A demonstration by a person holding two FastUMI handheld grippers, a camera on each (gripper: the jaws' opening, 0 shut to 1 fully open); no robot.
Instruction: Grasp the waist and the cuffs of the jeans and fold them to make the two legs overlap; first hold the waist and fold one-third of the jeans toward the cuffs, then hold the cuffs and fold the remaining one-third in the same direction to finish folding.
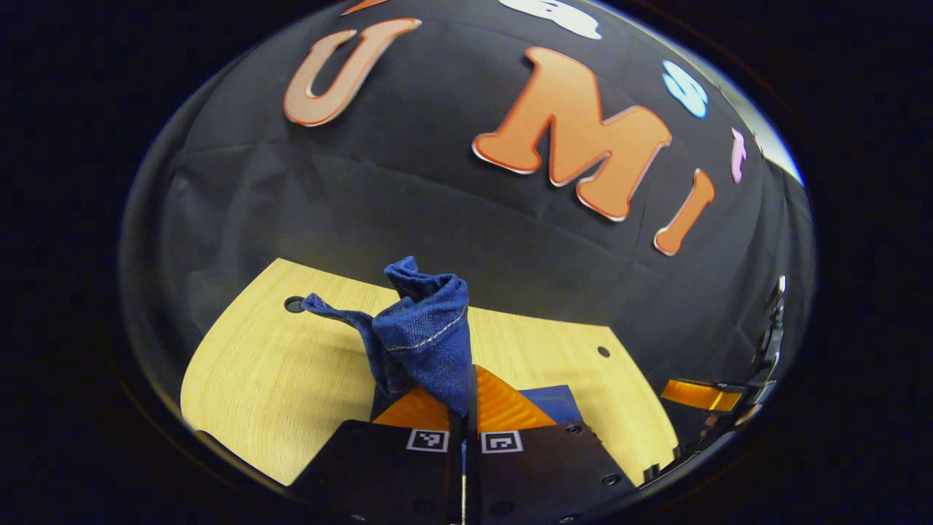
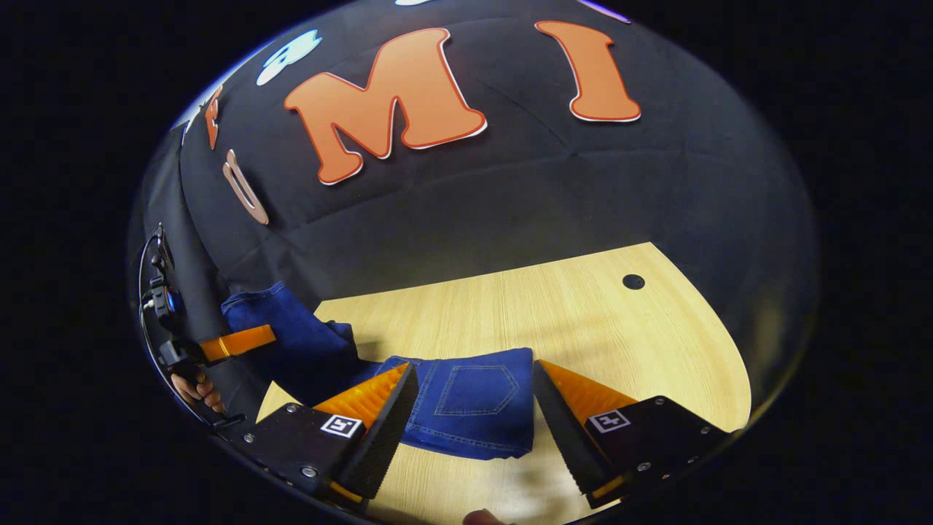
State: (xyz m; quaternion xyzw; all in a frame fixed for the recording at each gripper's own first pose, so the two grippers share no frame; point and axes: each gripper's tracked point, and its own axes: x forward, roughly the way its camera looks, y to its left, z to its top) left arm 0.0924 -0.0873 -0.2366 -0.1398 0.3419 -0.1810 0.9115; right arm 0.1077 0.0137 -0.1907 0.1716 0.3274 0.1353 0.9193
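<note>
The left gripper [image 1: 464,426] is pinching a bunch of denim between its two fingers, pressed tight together on the cloth, and the gathered fabric is standing up in a twisted peak above the wooden table [image 1: 277,379]. The right gripper [image 2: 474,408] is hanging with its fingers spread wide apart, holding nothing, poised just over the flat part of the jeans [image 2: 474,405], where a back pocket is facing up. That pocket end is lying on the table near the front edge, while the rest of the cloth is trailing off toward the left gripper, seen farther off in the right gripper view with a hand [image 2: 197,390] on its handle.

I am judging that the folding is only starting: one end is lifted, but the jeans are looking bunched rather than laid leg over leg. I cannot tell whether the lifted end is a cuff. Both folds in thirds seem to be ahead.
</note>
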